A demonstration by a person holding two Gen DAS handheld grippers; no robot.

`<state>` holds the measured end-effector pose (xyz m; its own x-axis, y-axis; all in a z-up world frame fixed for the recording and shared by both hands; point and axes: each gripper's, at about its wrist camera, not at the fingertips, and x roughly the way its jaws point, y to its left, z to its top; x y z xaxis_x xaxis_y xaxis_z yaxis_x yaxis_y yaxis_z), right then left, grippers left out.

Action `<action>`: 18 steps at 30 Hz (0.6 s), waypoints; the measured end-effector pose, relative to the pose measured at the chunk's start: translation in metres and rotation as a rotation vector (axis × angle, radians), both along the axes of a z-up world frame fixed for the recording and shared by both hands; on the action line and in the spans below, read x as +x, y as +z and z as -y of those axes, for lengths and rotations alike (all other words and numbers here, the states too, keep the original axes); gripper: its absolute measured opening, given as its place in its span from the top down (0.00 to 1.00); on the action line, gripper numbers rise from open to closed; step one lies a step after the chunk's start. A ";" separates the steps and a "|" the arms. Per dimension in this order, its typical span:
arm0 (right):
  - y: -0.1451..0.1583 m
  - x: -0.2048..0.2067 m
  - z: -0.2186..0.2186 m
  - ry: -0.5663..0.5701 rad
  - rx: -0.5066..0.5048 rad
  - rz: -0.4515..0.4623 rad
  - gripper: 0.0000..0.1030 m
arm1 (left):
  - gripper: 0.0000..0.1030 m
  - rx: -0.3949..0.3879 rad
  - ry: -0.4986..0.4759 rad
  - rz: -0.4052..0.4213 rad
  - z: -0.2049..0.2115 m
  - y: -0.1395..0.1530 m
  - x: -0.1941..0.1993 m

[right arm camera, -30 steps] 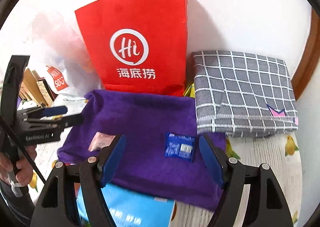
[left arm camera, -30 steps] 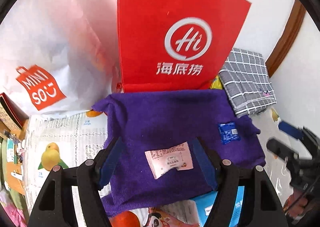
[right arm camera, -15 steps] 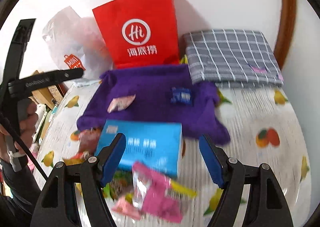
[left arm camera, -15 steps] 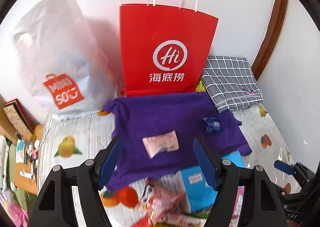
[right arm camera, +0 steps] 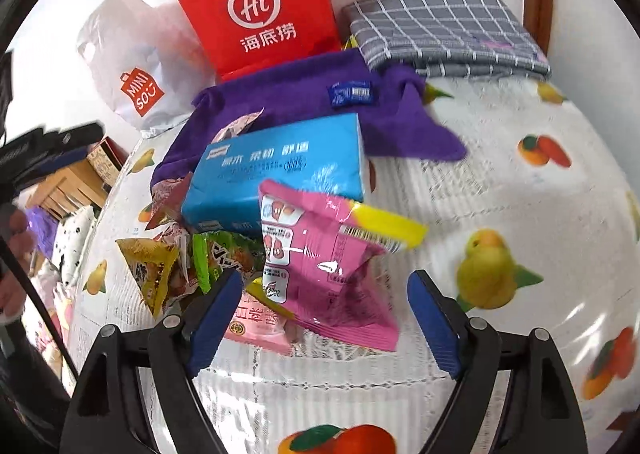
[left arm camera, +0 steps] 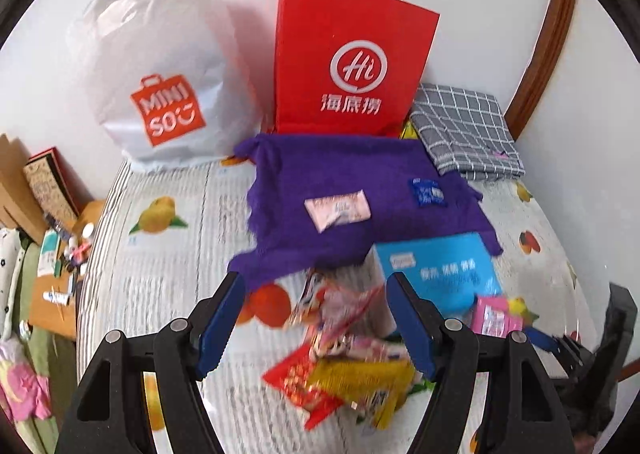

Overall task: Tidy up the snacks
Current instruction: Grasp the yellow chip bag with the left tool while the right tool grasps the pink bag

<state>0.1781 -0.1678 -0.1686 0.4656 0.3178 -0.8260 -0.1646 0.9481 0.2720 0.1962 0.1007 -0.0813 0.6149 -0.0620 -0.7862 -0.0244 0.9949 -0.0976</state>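
A purple cloth (left arm camera: 344, 178) lies before a red paper bag (left arm camera: 348, 66). On it rest a pale pink snack packet (left arm camera: 338, 208) and a small blue packet (left arm camera: 427, 193). A pile of snack bags (left arm camera: 348, 354) lies in front of the cloth, next to a blue tissue pack (left arm camera: 438, 270). My left gripper (left arm camera: 316, 326) is open and empty above the pile. My right gripper (right arm camera: 324, 318) is open and empty, its fingers on either side of a pink snack bag (right arm camera: 324, 258). The purple cloth (right arm camera: 296, 94), blue packet (right arm camera: 352, 93) and tissue pack (right arm camera: 280, 170) lie beyond it.
A white Miniso bag (left arm camera: 160, 66) stands left of the red bag. A folded grey checked cloth (left arm camera: 466, 130) lies at the back right. The table has a fruit-print cover (right arm camera: 500, 214). Boxes and clutter (left arm camera: 44, 214) sit beyond the table's left edge.
Both grippers have drawn back from the purple cloth toward the table's front. The snack pile and tissue pack have come into view. Both stay open.
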 end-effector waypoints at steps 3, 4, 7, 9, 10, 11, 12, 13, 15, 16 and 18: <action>-0.008 0.005 -0.007 -0.009 0.015 -0.002 0.18 | 0.31 0.005 0.018 -0.011 -0.005 -0.006 -0.015; -0.010 0.007 -0.009 -0.008 0.018 -0.003 0.18 | 0.31 0.002 0.023 -0.015 -0.006 -0.008 -0.019; -0.022 0.017 -0.017 -0.025 0.032 -0.028 0.20 | 0.31 -0.036 0.043 -0.034 -0.016 -0.017 -0.031; -0.025 0.019 -0.018 -0.054 0.027 -0.019 0.34 | 0.31 -0.046 0.050 -0.043 -0.021 -0.021 -0.040; -0.025 0.018 -0.018 -0.052 0.030 -0.015 0.37 | 0.31 -0.047 0.053 -0.046 -0.022 -0.023 -0.042; -0.024 0.017 -0.018 -0.046 0.036 -0.009 0.38 | 0.31 -0.046 0.058 -0.051 -0.024 -0.026 -0.046; -0.021 0.015 -0.017 -0.038 0.048 0.004 0.38 | 0.31 -0.046 0.061 -0.056 -0.025 -0.028 -0.049; -0.019 0.013 -0.016 -0.036 0.049 0.011 0.39 | 0.31 -0.046 0.063 -0.062 -0.025 -0.030 -0.051; -0.012 0.006 -0.011 -0.032 0.028 0.038 0.39 | 0.31 -0.057 0.063 -0.073 -0.025 -0.036 -0.056; -0.010 0.004 -0.009 -0.033 0.019 0.047 0.39 | 0.31 -0.062 0.061 -0.077 -0.024 -0.038 -0.057; -0.005 -0.002 0.001 -0.041 -0.002 0.067 0.39 | 0.31 -0.082 0.051 -0.084 -0.019 -0.044 -0.059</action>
